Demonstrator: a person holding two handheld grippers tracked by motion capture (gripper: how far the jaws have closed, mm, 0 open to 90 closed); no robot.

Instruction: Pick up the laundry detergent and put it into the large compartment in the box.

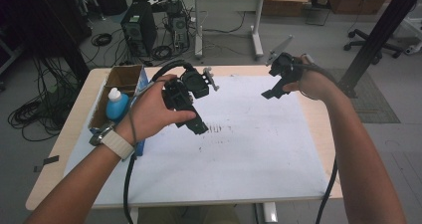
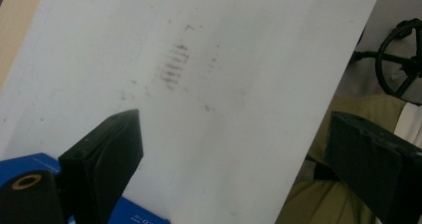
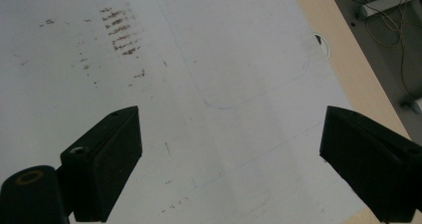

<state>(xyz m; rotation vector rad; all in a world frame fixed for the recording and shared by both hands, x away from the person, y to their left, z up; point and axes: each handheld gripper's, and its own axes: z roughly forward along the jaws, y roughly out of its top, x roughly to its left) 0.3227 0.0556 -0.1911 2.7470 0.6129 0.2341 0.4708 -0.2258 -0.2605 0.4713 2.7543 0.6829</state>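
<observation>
A person holds both grippers above a white sheet (image 1: 234,154) that covers most of the wooden table. My left gripper (image 1: 196,124) hangs over the sheet's left middle, close to a patch of dark smudges (image 1: 219,129). Its jaws stand wide apart with nothing between them, as the left gripper view (image 2: 234,134) shows over the smudges (image 2: 174,64). My right gripper (image 1: 271,92) is raised near the far right of the sheet. It is open and empty too, seen in the right gripper view (image 3: 231,134) above the sheet (image 3: 224,59).
A cardboard box (image 1: 117,87) with a blue white-capped bottle (image 1: 117,104) stands at the table's left edge. A blue box corner (image 2: 134,211) lies under the left jaw. Beyond the table are a computer tower (image 1: 139,27), cables, a desk and an office chair base (image 1: 373,42).
</observation>
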